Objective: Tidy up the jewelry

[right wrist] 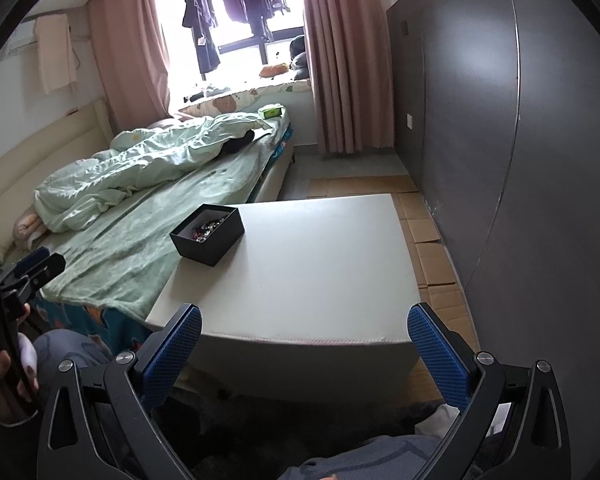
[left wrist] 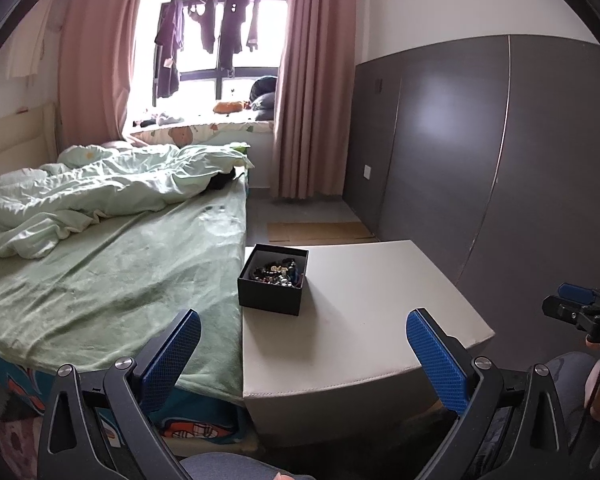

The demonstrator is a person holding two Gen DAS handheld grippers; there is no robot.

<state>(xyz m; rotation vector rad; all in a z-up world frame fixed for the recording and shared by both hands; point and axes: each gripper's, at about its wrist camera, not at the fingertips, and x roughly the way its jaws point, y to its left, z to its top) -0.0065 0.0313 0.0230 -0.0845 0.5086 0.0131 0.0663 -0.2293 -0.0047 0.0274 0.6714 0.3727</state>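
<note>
While both grippers hang in front of the pale table (right wrist: 308,256), neither touches anything on it. Seen from its own camera, the left gripper (left wrist: 304,344) points forward over the near left corner of the table, its blue-padded fingers (left wrist: 172,356) spread wide with nothing between them; the bed (left wrist: 112,276) with its green sheet lies under and beyond its left finger. From the right wrist view, that left gripper (right wrist: 36,266) shows at the far left edge, held in the person's hand (right wrist: 4,376) low beside the bed. The right gripper (right wrist: 305,346) sits level before the near edge of the table, aimed across the top, jaws likewise wide and empty. From the left wrist view it appears at the far right edge (left wrist: 580,304), off the table's right side; from that angle its opening cannot be judged. The black box (left wrist: 273,280), open at the top, stands on the table's far left part, close to the edge that meets the bed, and a jumble of small beaded jewelry (left wrist: 278,271) lies inside it. Both grippers are well apart from the box. Pink curtains (left wrist: 312,80) frame a bright window behind, and flattened cardboard (right wrist: 424,240) lies on the floor beside the dark wardrobe (right wrist: 540,140).
</note>
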